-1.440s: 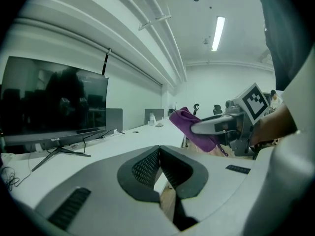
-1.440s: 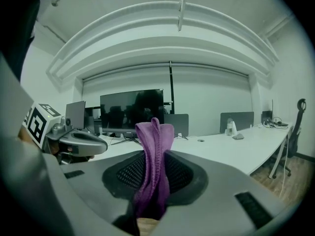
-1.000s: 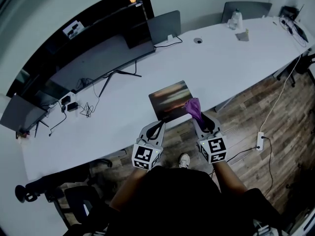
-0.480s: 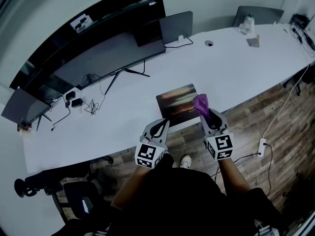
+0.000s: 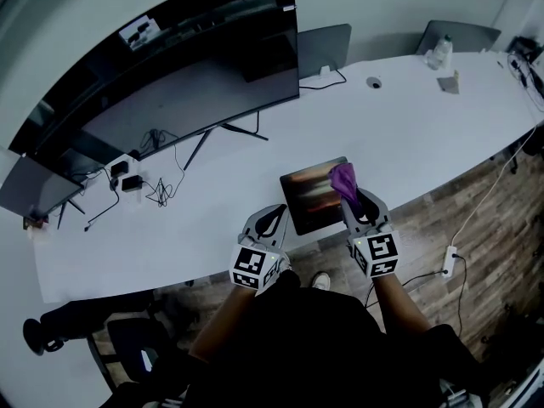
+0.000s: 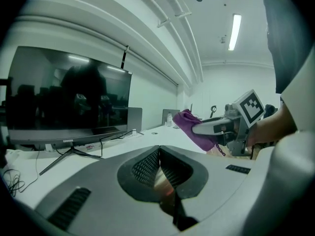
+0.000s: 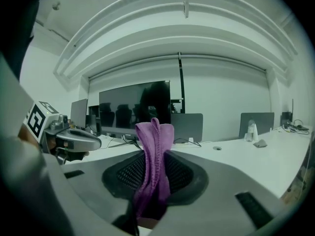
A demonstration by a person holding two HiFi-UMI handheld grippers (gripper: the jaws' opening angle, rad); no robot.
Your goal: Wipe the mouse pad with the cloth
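A dark, glossy mouse pad (image 5: 316, 195) lies at the near edge of the white table (image 5: 212, 185). My right gripper (image 5: 350, 195) is shut on a purple cloth (image 5: 342, 178) (image 7: 154, 166), which sticks up from the jaws over the pad's right edge. The left gripper (image 5: 274, 217) hovers at the table edge just left of the pad, jaws shut with nothing between them (image 6: 158, 167). In the left gripper view the right gripper (image 6: 216, 128) and the cloth (image 6: 189, 127) show off to the right.
A wide curved monitor (image 5: 170, 75) stands at the back with cables (image 5: 157, 192) below it. A laptop (image 5: 323, 48), a bottle (image 5: 440, 51) and a chair (image 5: 463, 34) are farther right. Wooden floor (image 5: 476, 228) with a power strip (image 5: 449, 262) lies to my right.
Both grippers and the pad sit slightly further right and higher in the head view as the head shifts. The cloth stays held at the pad's right edge.
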